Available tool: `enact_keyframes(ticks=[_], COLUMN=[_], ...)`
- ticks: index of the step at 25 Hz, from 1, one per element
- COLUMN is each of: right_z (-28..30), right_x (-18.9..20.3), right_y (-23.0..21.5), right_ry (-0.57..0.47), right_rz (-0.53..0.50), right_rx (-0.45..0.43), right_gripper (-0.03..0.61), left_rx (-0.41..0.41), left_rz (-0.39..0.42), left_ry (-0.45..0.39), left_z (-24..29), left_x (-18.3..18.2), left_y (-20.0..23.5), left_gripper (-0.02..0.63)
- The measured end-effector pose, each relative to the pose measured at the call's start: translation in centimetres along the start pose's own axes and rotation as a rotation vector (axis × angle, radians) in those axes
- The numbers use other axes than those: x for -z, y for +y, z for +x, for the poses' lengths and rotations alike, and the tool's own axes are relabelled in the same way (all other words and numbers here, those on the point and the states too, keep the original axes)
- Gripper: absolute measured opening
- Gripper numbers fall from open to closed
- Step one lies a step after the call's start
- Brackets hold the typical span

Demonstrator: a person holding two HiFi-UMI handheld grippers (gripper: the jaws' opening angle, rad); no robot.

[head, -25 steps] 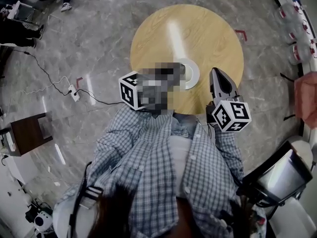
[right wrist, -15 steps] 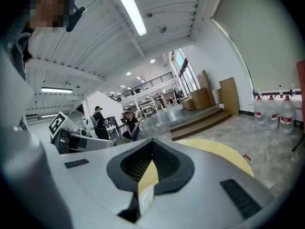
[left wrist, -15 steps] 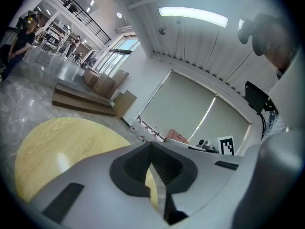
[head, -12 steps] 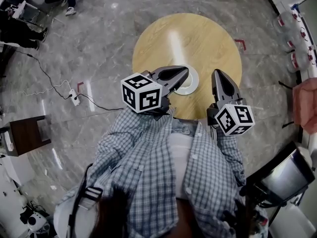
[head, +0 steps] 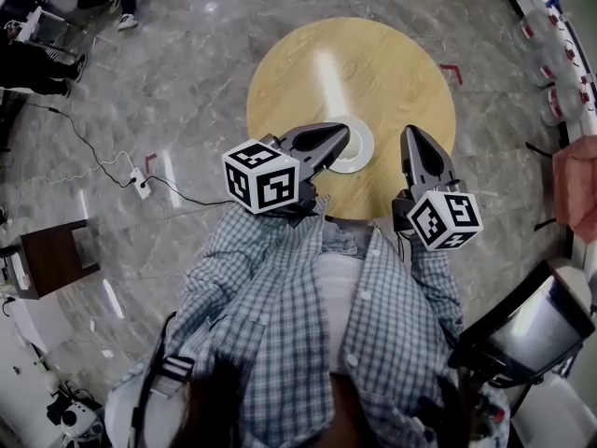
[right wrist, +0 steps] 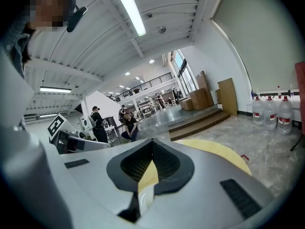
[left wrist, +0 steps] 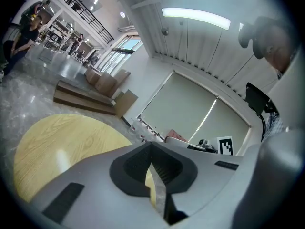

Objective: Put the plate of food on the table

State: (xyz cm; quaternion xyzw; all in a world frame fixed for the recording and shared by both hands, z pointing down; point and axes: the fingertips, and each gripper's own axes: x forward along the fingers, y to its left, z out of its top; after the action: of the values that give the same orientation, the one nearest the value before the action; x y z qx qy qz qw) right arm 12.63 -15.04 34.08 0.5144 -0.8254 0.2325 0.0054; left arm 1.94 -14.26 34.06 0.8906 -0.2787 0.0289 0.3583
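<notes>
Barely anything's moved since a second ago. The left gripper (head: 345,131) is pinched shut, tip over the white plate (head: 362,150) at the round table's (head: 373,63) near edge. The right gripper (head: 411,131) is shut too and empty, just beside it. Water jugs (right wrist: 269,113) and a power strip (head: 141,177) sit on the floor.

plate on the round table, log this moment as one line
plate: lying on table | left gripper: shut, tip over plate's rim, grip unclear | right gripper: shut, empty, beside plate

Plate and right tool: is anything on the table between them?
No. In the head view, only bare wooden table lies between the plate and the right tool.
</notes>
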Motion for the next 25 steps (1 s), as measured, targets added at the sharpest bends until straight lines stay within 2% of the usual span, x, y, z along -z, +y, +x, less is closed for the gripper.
enact_keyframes(ticks=[11,25], right_z=[0.7,-0.2], right_x=[0.7,0.8], right_y=[1.1,0.7], right_ry=[-0.005,0.003], right_rz=[0.009,0.006], right_rx=[-0.032,-0.015], right_gripper=[0.008,0.008], left_rx=[-0.004,0.004], left_rz=[0.001,-0.008], left_ry=[0.01,0.015], left_z=[-0.7,0.2], left_x=[0.3,0.7], left_y=[0.2,-0.3], left_gripper=[0.008,0.008])
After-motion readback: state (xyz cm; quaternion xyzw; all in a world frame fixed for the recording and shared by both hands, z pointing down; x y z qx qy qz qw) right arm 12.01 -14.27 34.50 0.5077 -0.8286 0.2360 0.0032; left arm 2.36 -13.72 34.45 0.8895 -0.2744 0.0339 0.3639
